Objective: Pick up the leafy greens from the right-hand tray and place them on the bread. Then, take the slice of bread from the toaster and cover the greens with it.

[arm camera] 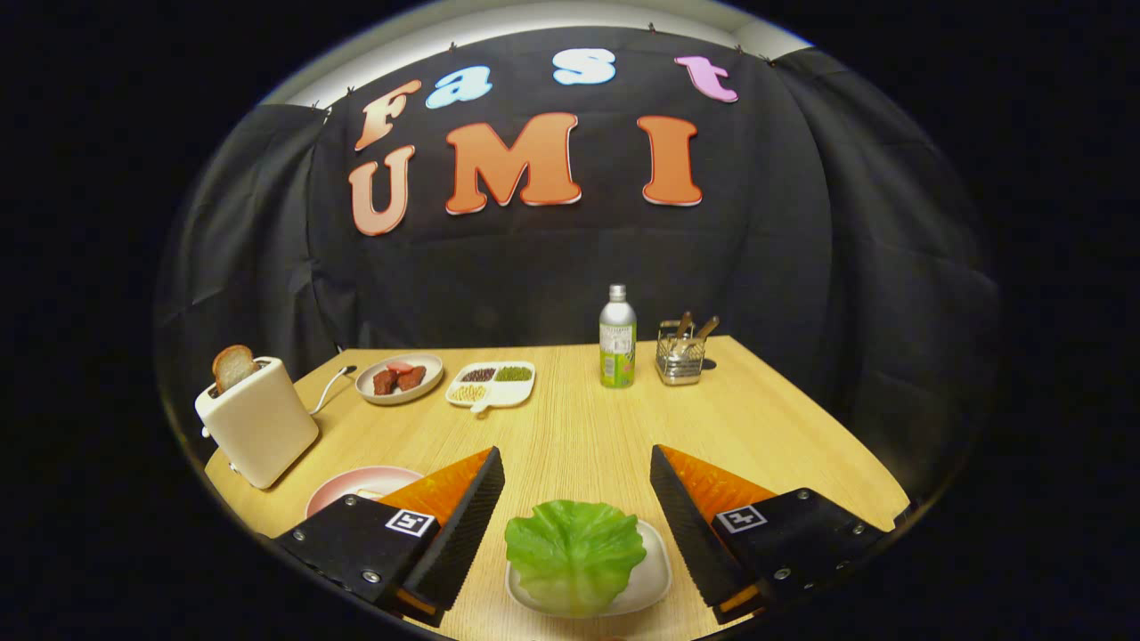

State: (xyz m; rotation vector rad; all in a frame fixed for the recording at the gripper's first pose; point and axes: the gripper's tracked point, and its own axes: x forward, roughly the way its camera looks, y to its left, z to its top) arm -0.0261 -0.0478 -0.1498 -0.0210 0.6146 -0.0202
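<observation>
Leafy greens (574,552) between parted jaws

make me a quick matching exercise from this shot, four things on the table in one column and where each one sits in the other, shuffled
Things:
1. leafy greens
2. slice of bread
3. bottle
4. pink plate

Places:
A. sticking up out of the white toaster
B. on the white tray between the open tongs
C. partly hidden behind the left finger, just in front of the toaster
D. standing beside the wire cutlery holder at the far side of the table

Pairs: 1-B, 2-A, 3-D, 4-C
</observation>
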